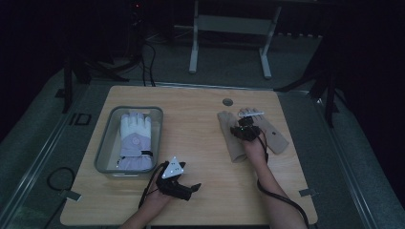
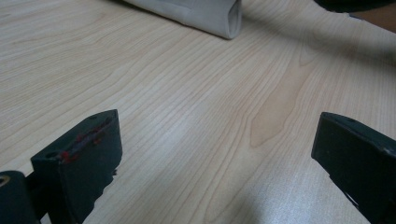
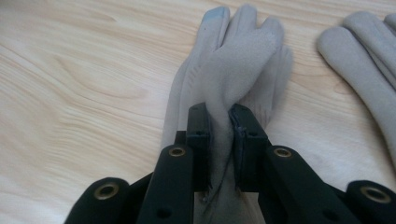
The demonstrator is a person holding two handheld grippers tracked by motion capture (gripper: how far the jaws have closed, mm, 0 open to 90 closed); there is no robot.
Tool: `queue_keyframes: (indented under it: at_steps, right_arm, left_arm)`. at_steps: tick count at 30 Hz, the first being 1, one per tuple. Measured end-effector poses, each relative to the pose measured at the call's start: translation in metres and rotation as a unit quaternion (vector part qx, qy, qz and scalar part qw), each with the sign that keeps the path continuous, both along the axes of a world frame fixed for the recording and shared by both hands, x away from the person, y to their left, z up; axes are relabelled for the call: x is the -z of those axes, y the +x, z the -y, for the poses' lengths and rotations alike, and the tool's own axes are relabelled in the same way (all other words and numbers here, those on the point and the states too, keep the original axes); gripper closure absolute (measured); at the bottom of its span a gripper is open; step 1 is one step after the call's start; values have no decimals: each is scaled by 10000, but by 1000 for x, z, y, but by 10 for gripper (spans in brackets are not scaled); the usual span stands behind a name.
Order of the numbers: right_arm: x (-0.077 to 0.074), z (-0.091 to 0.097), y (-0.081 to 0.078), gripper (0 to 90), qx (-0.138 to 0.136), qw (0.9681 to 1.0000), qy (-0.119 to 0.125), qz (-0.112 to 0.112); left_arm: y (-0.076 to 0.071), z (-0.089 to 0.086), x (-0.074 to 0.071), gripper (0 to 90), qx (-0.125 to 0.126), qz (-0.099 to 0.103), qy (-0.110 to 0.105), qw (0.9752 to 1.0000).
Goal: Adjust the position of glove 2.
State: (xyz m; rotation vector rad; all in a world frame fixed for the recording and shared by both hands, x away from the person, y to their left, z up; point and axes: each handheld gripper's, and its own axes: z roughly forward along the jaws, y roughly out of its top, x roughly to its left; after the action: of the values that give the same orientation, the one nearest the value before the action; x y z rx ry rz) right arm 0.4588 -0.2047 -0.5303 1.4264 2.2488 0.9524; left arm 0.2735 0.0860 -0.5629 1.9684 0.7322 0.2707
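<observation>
Dim room, wooden table [image 1: 200, 191]: right gripper [image 3: 220, 122] pinches a beige glove [image 3: 243, 60] near the far right corner; the lift comes next, I reckon. Left gripper [image 1: 184, 187] gapes empty.

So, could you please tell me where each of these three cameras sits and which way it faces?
High view: above the person's side, looking forward and down at the light wooden table; both forearms show.
Left gripper view: on the left gripper, looking low across the wood between wide-open black jaws.
Right gripper view: on the right gripper, its jaws pinching a beige fabric glove.
Shared: that glove also lies under the right gripper in the high view.
</observation>
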Motion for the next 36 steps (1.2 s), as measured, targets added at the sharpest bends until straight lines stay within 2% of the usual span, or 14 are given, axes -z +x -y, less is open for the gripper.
queue_keyframes:
  at_steps: [6,7,10,12,14,15,16,21,23,26,27,30,33,36]
  right_arm:
    - [-15,-14,-22,792,190,9993,281,160]
    - [-20,-19,-31,792,277,9987,341,268]
    - [-31,-27,-47,791,374,9970,555,400]
    - [-37,-32,-58,791,430,9959,605,517]
    - [-40,-37,-67,790,488,9951,606,614]
    - [-40,-38,-72,790,579,9939,713,607]
    - [-39,-40,-76,791,607,9929,859,547]
    - [-22,-55,-92,789,706,9934,760,490]
    - [-15,-58,-95,789,810,9923,827,442]
    - [-5,-65,-97,785,870,9927,746,387]
    - [4,-68,-97,782,892,9937,584,346]
    - [12,-70,-97,772,882,9945,482,280]
    - [22,-73,-96,724,837,9956,330,250]
    - [25,-74,-98,678,812,9958,287,324]
  left_arm:
    - [0,-2,-2,20,-47,-18,-86,10000]
    - [-1,-2,-2,19,-47,-24,-87,9999]
    - [-2,-2,-3,20,-74,16,-109,9999]
    - [-3,-3,-4,19,-87,34,-115,9999]
    - [-4,-3,-4,19,-100,79,-76,9999]
    - [-4,-3,-5,19,-102,91,-55,9999]
    - [-4,-3,-5,19,-106,87,-56,9999]
    - [-5,-3,-6,19,-115,141,-56,9998]
    - [-5,-4,-6,19,-109,154,-36,9998]
    - [-5,-4,-6,19,-108,161,-20,9998]
    - [-5,-4,-6,20,-108,161,-20,9998]
    - [-5,-5,-6,19,-120,166,-36,9998]
    - [-5,-6,-6,19,-140,156,-43,9998]
    - [-5,-6,-6,19,-143,157,-51,9998]
